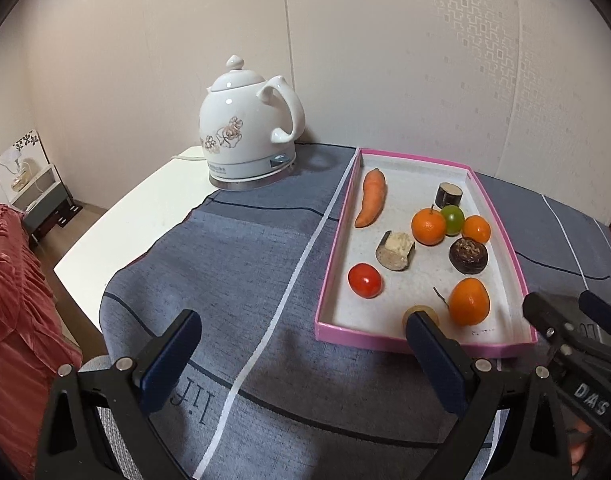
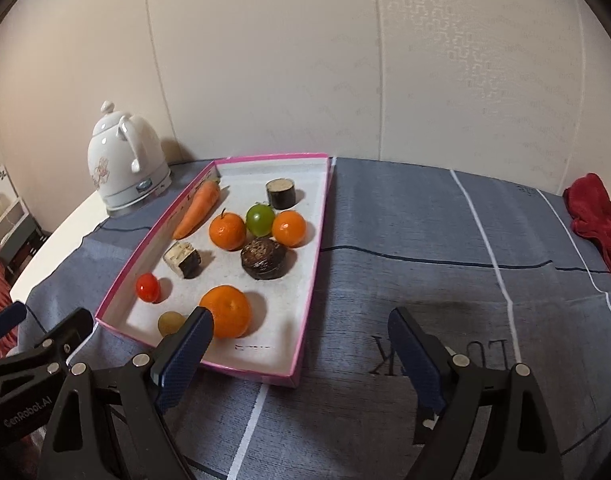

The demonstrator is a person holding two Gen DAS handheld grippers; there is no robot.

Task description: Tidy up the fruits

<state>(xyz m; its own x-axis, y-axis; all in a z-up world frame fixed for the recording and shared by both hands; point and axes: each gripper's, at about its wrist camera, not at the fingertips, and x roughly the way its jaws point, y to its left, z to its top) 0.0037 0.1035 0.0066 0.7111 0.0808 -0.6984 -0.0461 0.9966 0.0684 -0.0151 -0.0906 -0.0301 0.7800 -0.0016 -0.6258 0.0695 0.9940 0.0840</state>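
both grippers were held wide apart and empty before the pink tray [image 2: 305, 356]

the fruits were seen loose inside the tray; the nearest orange [image 2: 226, 311] was found just ahead and left of the right gripper [image 2: 301, 348], beside its left finger, while the left gripper [image 1: 301, 344] was aimed at bare cloth [image 1: 233, 264]; the pale fruit [image 2: 170, 322] nearby was possibly a grape

The kettle [image 1: 241, 128] is glossy white ceramic on a shiny metal base. Woven matt grey cloth [image 1: 233, 264] covers the smooth white counter [image 1: 145, 216]. The pink-edged box [image 2: 305, 344] looks like matt cardboard. The tomato [image 1: 364, 280] is glossy, the carrot [image 1: 371, 198] dull. Each tool's fingers [image 2: 183, 358] carry textured blue pads on black plastic.
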